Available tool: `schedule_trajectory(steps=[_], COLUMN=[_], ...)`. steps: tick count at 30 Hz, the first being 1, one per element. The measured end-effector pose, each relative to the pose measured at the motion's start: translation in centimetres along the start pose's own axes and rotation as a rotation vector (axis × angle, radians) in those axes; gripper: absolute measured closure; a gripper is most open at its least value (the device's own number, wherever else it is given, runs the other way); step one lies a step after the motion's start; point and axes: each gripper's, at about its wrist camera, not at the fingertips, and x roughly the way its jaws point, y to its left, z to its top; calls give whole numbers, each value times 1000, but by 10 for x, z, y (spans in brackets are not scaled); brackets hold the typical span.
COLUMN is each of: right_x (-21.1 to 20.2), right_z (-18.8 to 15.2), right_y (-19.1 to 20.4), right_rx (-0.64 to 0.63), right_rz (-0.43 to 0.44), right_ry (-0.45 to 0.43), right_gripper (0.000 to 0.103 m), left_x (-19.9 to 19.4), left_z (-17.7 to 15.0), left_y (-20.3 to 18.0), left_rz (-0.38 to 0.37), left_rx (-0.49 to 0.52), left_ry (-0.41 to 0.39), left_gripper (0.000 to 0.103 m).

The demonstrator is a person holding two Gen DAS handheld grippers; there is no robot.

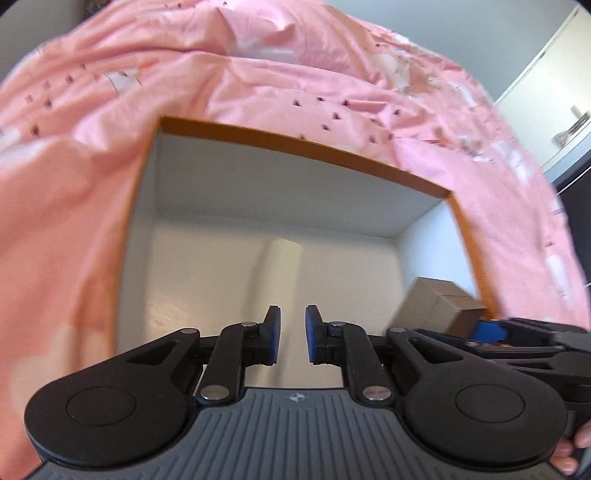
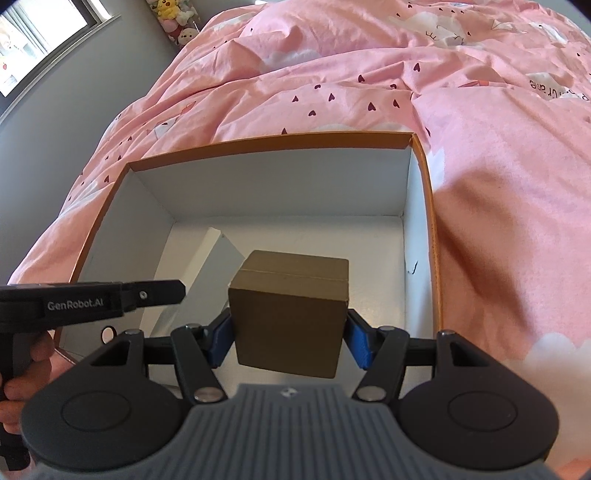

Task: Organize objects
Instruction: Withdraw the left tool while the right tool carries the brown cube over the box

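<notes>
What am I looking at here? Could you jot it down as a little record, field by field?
Setting: a bed with a pink bedspread printed with small hearts
Container: an open box, orange outside, white inside, lying on the bedspread
Right gripper: shut on a brown cardboard box, held over the open box
Left gripper: nearly shut, nothing between its fingers
Already inside: a white flat item lying on the box floor
Background: plush toys by the wall, a window
</notes>
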Motion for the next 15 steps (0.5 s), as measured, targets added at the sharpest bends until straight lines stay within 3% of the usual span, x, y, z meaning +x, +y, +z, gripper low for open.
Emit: schedule_trajectory(steps=[2,8,10,15], right_x=[1,8,11,17], right_z=[0,-2,-4,-6], right_y=[1,7,8,10], right_rx=[-4,-21,-24,-45], right_rz=[4,17,21,27], right_ry=[2,20,30,61], right_gripper=[39,39,39,39], left_x=[3,15,19,27], left_z=[2,-7,-9,-15], left_y=[-1,-2,-3,-9], left_rz=[77,138,103,41], left_rx=[33,91,83,60], left_ry=[15,76,100,122], left_gripper=[88,92,97,98])
